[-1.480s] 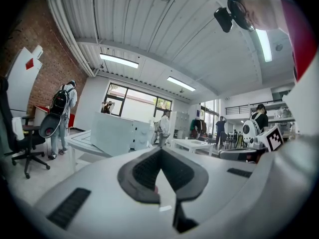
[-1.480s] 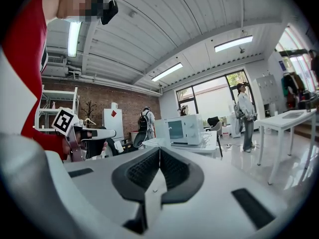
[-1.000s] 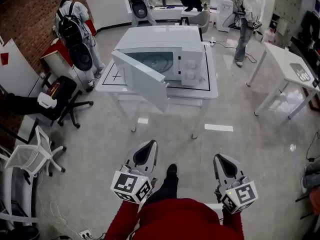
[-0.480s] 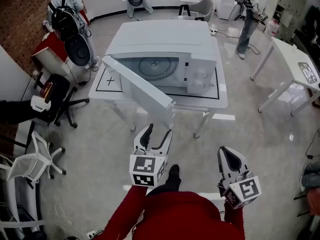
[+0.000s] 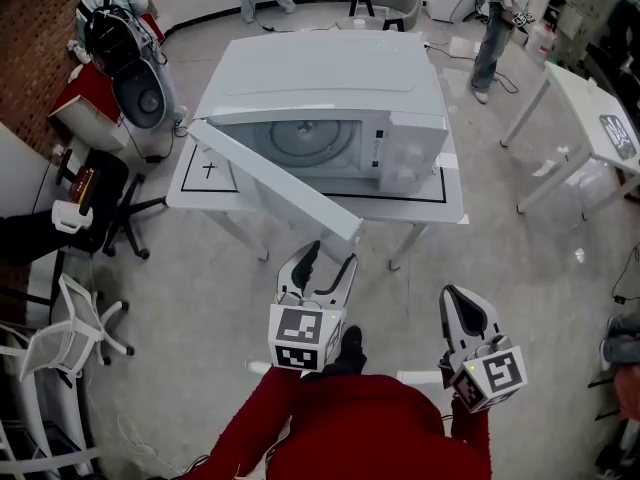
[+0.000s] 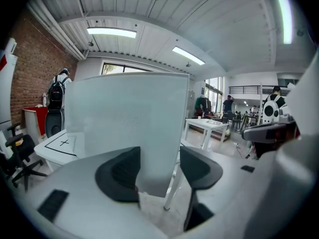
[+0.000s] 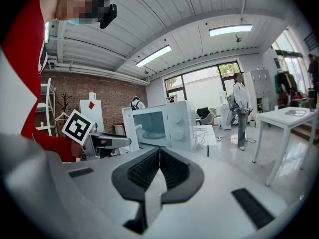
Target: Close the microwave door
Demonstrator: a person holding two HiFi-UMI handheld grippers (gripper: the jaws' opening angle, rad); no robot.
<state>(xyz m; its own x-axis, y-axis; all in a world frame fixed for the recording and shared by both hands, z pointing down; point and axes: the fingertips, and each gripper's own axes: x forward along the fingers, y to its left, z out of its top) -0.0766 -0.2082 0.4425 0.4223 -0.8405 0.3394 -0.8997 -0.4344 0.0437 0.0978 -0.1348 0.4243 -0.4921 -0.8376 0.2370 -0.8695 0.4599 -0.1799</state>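
Observation:
A white microwave (image 5: pixel 330 98) stands on a white table (image 5: pixel 445 193), its door (image 5: pixel 275 183) swung wide open toward me. My left gripper (image 5: pixel 325 268) is open, just short of the door's free end. In the left gripper view the door panel (image 6: pixel 129 128) fills the space beyond the open left gripper (image 6: pixel 159 158), with nothing pressed between the pads. My right gripper (image 5: pixel 462 313) hangs lower right, shut and empty. The right gripper view shows the shut right gripper (image 7: pixel 159 156) pointed at the microwave (image 7: pixel 172 123), with its lit cavity visible.
Office chairs (image 5: pixel 75 318) and a red table (image 5: pixel 85 93) line the brick wall at left. Another white table (image 5: pixel 590 118) stands at right. A person with a backpack (image 5: pixel 115 33) is at far left and another person (image 5: pixel 495 18) stands beyond the microwave.
I have stepped closer to the microwave, which now looms larger. Both grippers moved forward. The left gripper's jaws went from shut to open and now sit near the door's end.

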